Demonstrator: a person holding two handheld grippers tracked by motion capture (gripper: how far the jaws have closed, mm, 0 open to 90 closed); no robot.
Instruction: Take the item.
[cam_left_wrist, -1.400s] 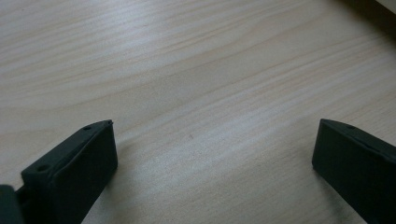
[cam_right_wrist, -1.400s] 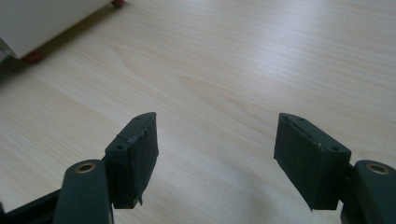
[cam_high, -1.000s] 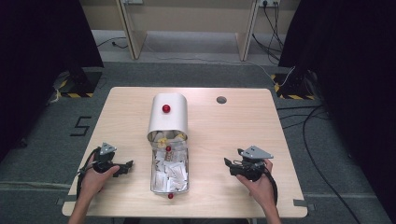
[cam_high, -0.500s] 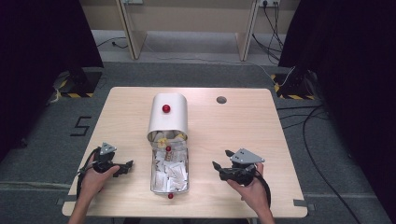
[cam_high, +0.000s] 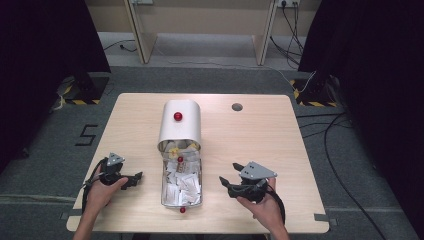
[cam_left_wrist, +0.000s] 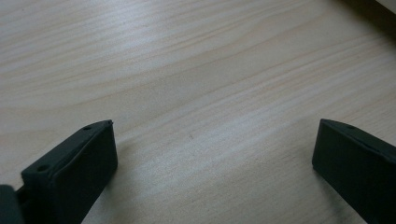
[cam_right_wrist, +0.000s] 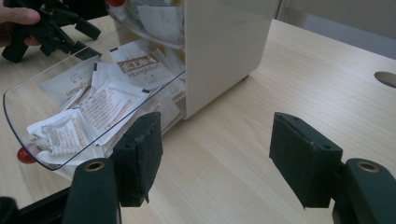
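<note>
- A pale wood tabletop (cam_high: 260, 145) stands on a grey floor, with dark curtains at both sides and cables trailing behind.
- In the middle of it sits a cream box (cam_high: 180, 125) with a rounded top and a red knob; its clear lid (cam_high: 182, 182) is folded down flat toward the person, and white sachets (cam_high: 182, 181) lie spilled on it.
- The left gripper (cam_high: 131, 179) rests just left of the lid, jaws spread wide over bare wood and holding nothing.
- The right gripper (cam_high: 225, 176) hovers near the lid's right side, jaws wide apart and empty, pointing at the sachets.
- The step in hand looks like the approach to the open box.
- Next, the right gripper probably needs to come in over the lid's rim, settle on one sachet, and close on it alone.
</note>
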